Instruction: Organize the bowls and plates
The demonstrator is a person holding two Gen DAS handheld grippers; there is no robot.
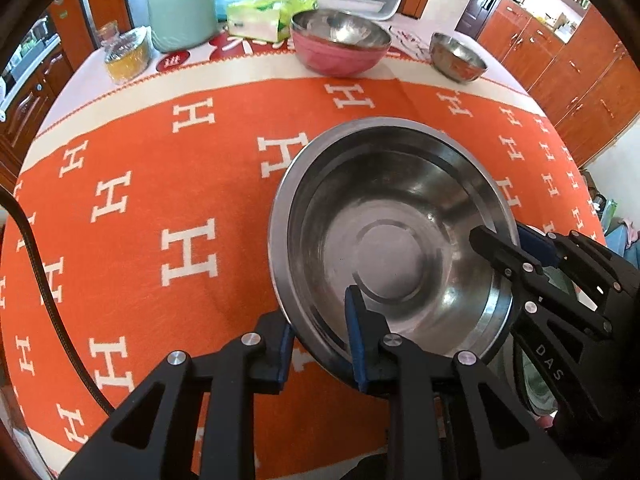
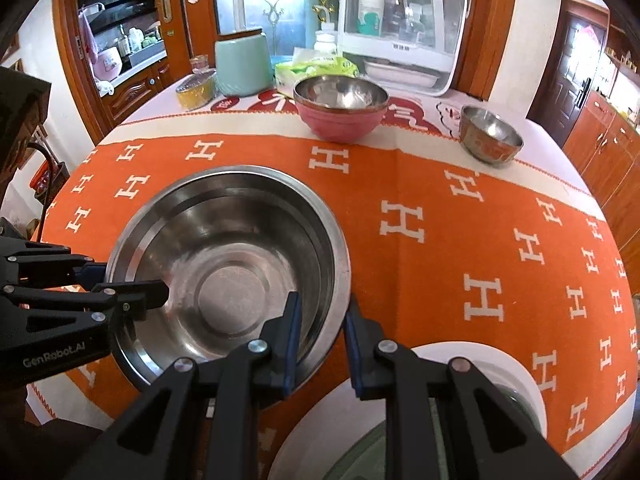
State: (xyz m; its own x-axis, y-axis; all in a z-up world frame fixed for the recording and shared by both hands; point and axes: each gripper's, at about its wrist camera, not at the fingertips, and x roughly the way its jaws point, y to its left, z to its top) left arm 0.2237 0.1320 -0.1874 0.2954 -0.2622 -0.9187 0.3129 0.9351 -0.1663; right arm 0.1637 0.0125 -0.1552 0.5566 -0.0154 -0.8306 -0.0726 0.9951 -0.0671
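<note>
The left gripper clamps the near rim of a large steel basin, one pad inside and one outside, while the right gripper grips the rim at about four o'clock. The basin sits over an orange cloth patterned with white H letters. At twelve o'clock stands a pink bowl, and at one o'clock a smaller steel bowl.

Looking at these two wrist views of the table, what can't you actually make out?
- White plate, right wrist view: mostly hidden behind the right gripper; its contents unclear.
- Large steel bowl, left wrist view: near rim covered by the left gripper.
- Pink bowl, both views: whether one steel bowl or several nest inside.
- Small steel bowl: pattern too small.
</note>
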